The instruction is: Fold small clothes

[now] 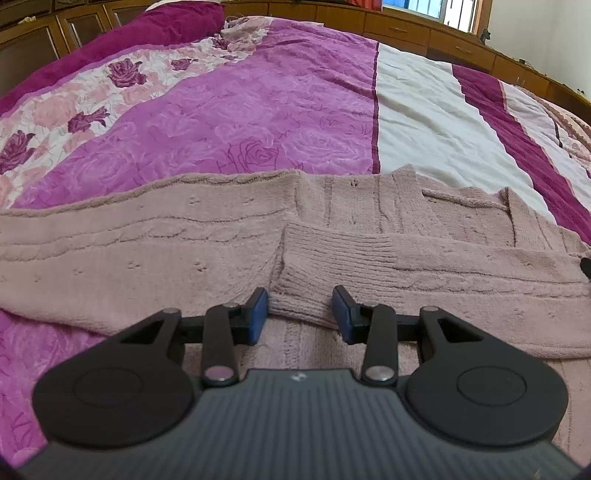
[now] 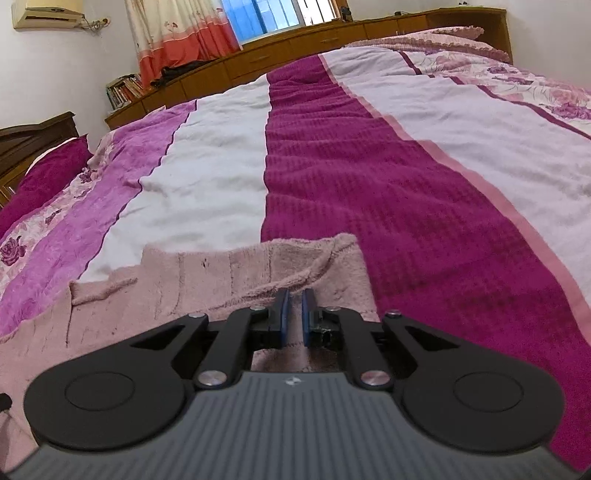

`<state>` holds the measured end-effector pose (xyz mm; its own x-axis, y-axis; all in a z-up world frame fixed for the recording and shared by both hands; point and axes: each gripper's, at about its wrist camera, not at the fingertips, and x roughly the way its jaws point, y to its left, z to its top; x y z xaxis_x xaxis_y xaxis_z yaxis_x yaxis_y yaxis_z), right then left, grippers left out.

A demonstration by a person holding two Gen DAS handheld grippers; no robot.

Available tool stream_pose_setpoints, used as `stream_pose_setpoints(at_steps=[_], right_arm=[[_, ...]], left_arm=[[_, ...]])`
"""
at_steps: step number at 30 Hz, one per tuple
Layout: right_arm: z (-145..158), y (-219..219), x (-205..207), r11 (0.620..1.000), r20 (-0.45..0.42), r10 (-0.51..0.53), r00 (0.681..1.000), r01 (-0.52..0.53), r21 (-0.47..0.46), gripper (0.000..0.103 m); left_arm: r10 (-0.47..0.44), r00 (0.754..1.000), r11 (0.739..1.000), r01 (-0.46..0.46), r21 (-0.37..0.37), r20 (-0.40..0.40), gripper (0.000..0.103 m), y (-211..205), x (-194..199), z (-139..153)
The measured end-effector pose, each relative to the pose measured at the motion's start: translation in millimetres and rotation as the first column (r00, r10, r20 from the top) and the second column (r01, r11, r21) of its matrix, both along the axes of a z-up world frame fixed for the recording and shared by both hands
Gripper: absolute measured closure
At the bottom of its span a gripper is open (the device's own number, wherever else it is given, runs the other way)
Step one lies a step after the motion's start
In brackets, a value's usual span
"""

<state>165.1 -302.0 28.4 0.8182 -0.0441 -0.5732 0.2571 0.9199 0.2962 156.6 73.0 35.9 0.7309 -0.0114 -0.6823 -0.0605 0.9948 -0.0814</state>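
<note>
A dusty-pink knitted cardigan (image 1: pixel 184 243) lies flat across the bed. One sleeve is folded over its front, and the ribbed cuff (image 1: pixel 306 280) ends between my left fingers. My left gripper (image 1: pixel 300 314) is open, its blue pads on either side of the cuff. In the right wrist view the cardigan (image 2: pixel 207 280) shows its collar end. My right gripper (image 2: pixel 294 317) is nearly closed on a raised fold of the cardigan's knit edge (image 2: pixel 291 286), with only a narrow gap between the pads.
The bed cover (image 1: pixel 258 110) has magenta, white and rose-print stripes and stretches far beyond the cardigan (image 2: pixel 369 166). Wooden cabinets (image 1: pixel 406 29) line the far side. A window and curtain (image 2: pixel 184 33) are behind the bed.
</note>
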Motion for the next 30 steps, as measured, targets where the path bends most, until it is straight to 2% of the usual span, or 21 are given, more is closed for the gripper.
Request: stream_pose_setpoints(at_steps=[3, 5, 7, 10, 14, 16, 17, 18, 22, 27, 30], right_arm=[[8.7, 1.8, -15.2, 0.999, 0.019, -0.026, 0.999, 0.026, 0.029, 0.088], [16.9, 5.4, -31.4, 0.999, 0.046, -0.020, 0.999, 0.017, 0.047, 0.077], [24.4, 11.6, -48.3, 0.999, 0.065, -0.008, 0.998, 0.005, 0.041, 0.052], [34.5, 23.4, -74.5, 0.999, 0.091, 0.025, 0.995, -0.028, 0.031, 0.037], [44.6, 42.6, -109.3, 0.995, 0.111, 0.084, 0.990, -0.088, 0.037, 0.027], [48.7, 54.7, -128.0, 0.992, 0.128, 0.117, 0.985, -0.122, 0.026, 0.021], [49.7, 60.7, -136.5, 0.991, 0.138, 0.130, 0.982, -0.133, 0.017, 0.018], [49.7, 66.0, -143.9, 0.990, 0.142, 0.140, 0.980, -0.142, 0.005, 0.015], [46.2, 90.3, -169.3, 0.987, 0.133, 0.159, 0.978, -0.155, -0.040, 0.014], [43.9, 111.9, -194.5, 0.981, 0.119, 0.195, 0.973, -0.191, -0.046, 0.010], [42.8, 120.0, -207.6, 0.979, 0.115, 0.199, 0.973, -0.193, -0.064, 0.008]], left_arm=[[-0.002, 1.000, 1.000, 0.002, -0.023, -0.008, 0.062, 5.3, -4.2, 7.1], [-0.007, 1.000, 0.999, 0.006, -0.032, -0.013, 0.062, 10.0, -8.0, 13.5], [-0.008, 1.000, 0.999, 0.007, -0.032, -0.013, 0.062, 14.8, -12.9, 20.9], [-0.004, 1.000, 1.000, 0.004, -0.017, -0.007, 0.062, 24.7, -22.7, 34.6], [0.022, 1.000, 1.000, -0.022, 0.015, 0.005, 0.062, 44.7, -37.3, 51.2], [0.049, 0.999, 0.998, -0.049, 0.029, 0.010, 0.052, 57.3, -44.2, 57.0], [0.065, 0.998, 0.997, -0.065, 0.033, 0.014, 0.041, 64.3, -47.3, 58.7], [0.082, 0.997, 0.996, -0.082, 0.038, 0.017, 0.037, 70.4, -49.2, 59.6], [0.157, 0.987, 0.987, -0.158, 0.044, 0.008, 0.037, 96.9, -58.3, 60.2], [0.225, 0.974, 0.974, -0.226, 0.031, 0.007, 0.037, 130.7, -69.9, 56.4], [0.284, 0.959, 0.959, -0.284, 0.001, -0.007, 0.037, 153.6, -74.2, 49.7]])
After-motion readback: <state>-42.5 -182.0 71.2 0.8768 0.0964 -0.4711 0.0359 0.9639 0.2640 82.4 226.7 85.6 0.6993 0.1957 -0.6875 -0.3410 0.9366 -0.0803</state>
